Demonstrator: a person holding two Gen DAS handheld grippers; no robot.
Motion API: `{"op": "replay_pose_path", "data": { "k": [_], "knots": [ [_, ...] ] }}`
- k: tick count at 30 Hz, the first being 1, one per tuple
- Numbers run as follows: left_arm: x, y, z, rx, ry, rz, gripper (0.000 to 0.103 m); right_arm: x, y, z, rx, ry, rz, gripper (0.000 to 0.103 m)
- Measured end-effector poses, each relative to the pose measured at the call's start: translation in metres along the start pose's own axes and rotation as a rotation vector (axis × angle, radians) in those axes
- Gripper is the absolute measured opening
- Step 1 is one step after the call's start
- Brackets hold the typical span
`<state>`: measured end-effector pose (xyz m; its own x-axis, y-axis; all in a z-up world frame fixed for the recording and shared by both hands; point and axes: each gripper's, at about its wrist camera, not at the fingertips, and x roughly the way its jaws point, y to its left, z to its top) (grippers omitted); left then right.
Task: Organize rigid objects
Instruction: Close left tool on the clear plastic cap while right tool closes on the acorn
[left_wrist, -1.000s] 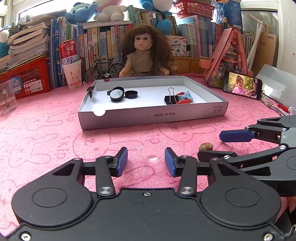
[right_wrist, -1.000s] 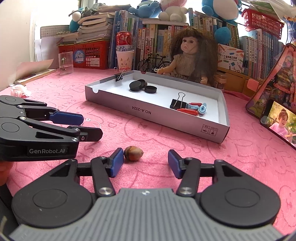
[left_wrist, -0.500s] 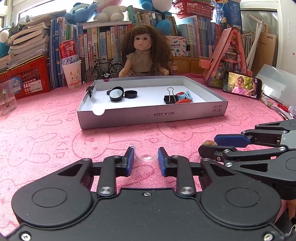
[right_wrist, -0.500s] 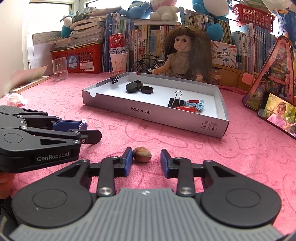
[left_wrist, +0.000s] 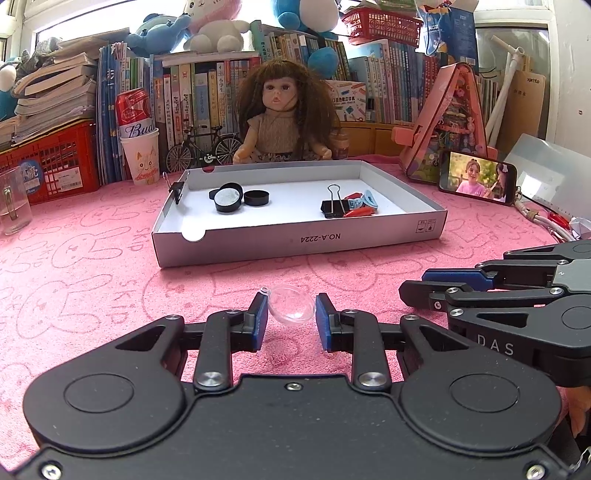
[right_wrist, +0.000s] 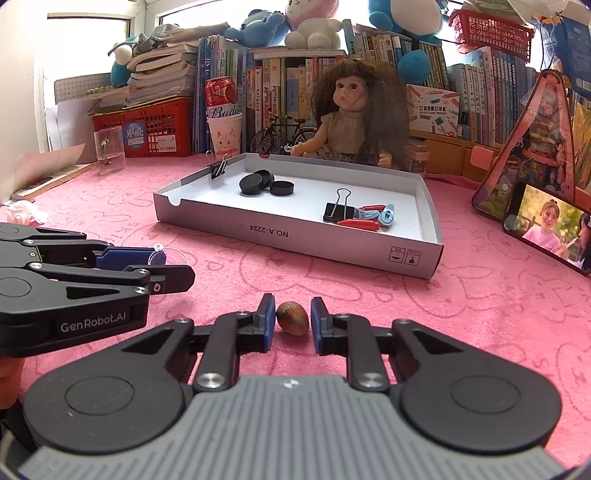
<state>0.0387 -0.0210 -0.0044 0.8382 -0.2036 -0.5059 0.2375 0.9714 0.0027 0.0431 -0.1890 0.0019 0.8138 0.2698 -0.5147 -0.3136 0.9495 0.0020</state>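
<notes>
A: Acorn-like nut (right_wrist: 292, 322) on the pink cloth (right_wrist: 461, 314), right gripper (right_wrist: 292, 320) closing in, blue pads squeezing both sides!

B: Left gripper (left_wrist: 291, 311) too, jaws just narrowed onto the clear plastic dome (left_wrist: 291, 309). White tray (left_wrist: 295, 240) sits beyond.

Left gripper (left_wrist: 291, 317): black housing, two round raised discs, silver screws on the black linkage bars, blue pads on the fingers (left_wrist: 260, 322). Right gripper (right_wrist: 292, 322): same black linkages and blue pads, but a grey ribbed top plate. "GenRobot.AI" is printed on the left unit's side, "DAS" on the right's.
</notes>
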Motion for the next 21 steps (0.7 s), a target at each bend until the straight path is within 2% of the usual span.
{"op": "replay_pose_path", "data": {
  "k": [13,17,19,20,21],
  "knots": [
    [-0.0037,0.0008,0.0008,-0.007,-0.005,0.005,0.026,-0.0056,-0.0047,-0.0014,0.039,-0.019,-0.008,0.024],
    [-0.0038,0.001,0.0005,-0.011,-0.001,0.006,0.026,-0.0056,-0.0073,-0.0059,0.099,-0.04,-0.016,0.038],
    [-0.0039,0.001,-0.0001,-0.012,-0.002,0.005,0.026,-0.0054,-0.008,-0.0082,0.123,-0.053,-0.028,0.039],
    [-0.0039,0.0011,-0.0001,-0.011,-0.002,0.005,0.026,-0.0049,-0.0084,-0.0091,0.132,-0.053,-0.03,0.046],
    [-0.0038,0.001,-0.0001,-0.012,-0.001,0.005,0.026,-0.004,-0.008,-0.0095,0.134,-0.049,-0.028,0.048]
  ]
}}
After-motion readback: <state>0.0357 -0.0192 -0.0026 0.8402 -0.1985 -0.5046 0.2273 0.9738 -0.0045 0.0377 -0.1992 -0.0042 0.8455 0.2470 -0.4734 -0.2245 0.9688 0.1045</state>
